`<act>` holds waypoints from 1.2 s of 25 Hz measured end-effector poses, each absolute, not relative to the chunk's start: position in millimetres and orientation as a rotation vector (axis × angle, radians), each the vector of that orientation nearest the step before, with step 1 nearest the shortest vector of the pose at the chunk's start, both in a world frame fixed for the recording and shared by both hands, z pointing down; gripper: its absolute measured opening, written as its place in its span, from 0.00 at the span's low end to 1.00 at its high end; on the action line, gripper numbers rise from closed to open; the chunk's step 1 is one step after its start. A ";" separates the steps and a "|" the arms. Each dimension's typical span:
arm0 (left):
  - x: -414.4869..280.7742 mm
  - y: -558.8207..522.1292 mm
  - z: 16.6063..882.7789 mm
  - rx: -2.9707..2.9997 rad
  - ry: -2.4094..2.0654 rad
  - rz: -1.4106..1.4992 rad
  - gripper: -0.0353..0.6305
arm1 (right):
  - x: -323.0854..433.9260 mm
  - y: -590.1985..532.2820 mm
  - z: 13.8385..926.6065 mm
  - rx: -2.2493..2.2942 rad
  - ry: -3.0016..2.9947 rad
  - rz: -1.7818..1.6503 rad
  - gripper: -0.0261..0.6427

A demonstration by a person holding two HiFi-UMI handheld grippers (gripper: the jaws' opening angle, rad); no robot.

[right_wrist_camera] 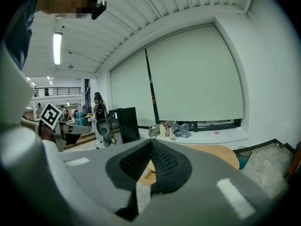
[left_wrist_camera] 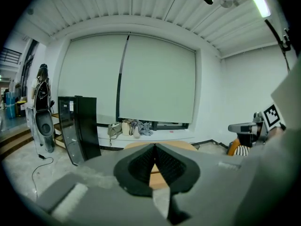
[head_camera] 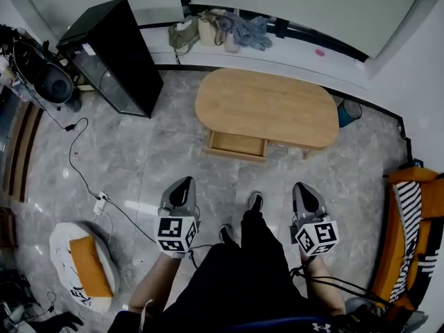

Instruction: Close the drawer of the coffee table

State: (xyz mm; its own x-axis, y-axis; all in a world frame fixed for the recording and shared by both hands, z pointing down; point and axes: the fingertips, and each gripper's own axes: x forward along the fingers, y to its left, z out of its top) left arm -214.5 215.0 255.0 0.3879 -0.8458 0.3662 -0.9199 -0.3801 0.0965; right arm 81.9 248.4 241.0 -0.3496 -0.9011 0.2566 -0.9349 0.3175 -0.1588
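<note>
Pushing the drawer [head_camera: 238,144] shut calls for getting nearer first: it hangs open under the near edge of the oval counter [head_camera: 267,106], well ahead of both grippers. The left gripper [head_camera: 184,182] and right gripper [head_camera: 301,186] have fingers clenched on nothing; press the drawer front squarely at its middle
</note>
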 end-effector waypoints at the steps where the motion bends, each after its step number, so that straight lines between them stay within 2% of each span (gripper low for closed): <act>1: -212.7 210.0 255.4 2.367 -1.550 0.373 0.06 | 83.1 242.9 244.0 1.715 -2.449 0.435 0.04; 11: -211.1 124.3 254.5 2.285 -1.653 0.425 0.06 | 93.9 132.0 251.3 1.628 -2.514 0.480 0.04; 20: -165.1 33.9 255.8 2.251 -1.676 0.437 0.06 | 121.2 24.8 262.9 1.514 -2.554 0.517 0.04; 30: -153.3 -14.6 302.6 2.184 -1.680 0.511 0.06 | 145.9 -32.7 297.1 1.444 -2.524 0.537 0.04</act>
State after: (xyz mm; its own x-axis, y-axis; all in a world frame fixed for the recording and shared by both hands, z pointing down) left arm -153.3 -14.6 302.6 0.2374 -0.8471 0.4754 -0.9684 -0.2450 0.0470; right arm 145.9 -32.7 297.1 -0.5101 -0.7934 0.3323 -0.8599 0.4617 -0.2177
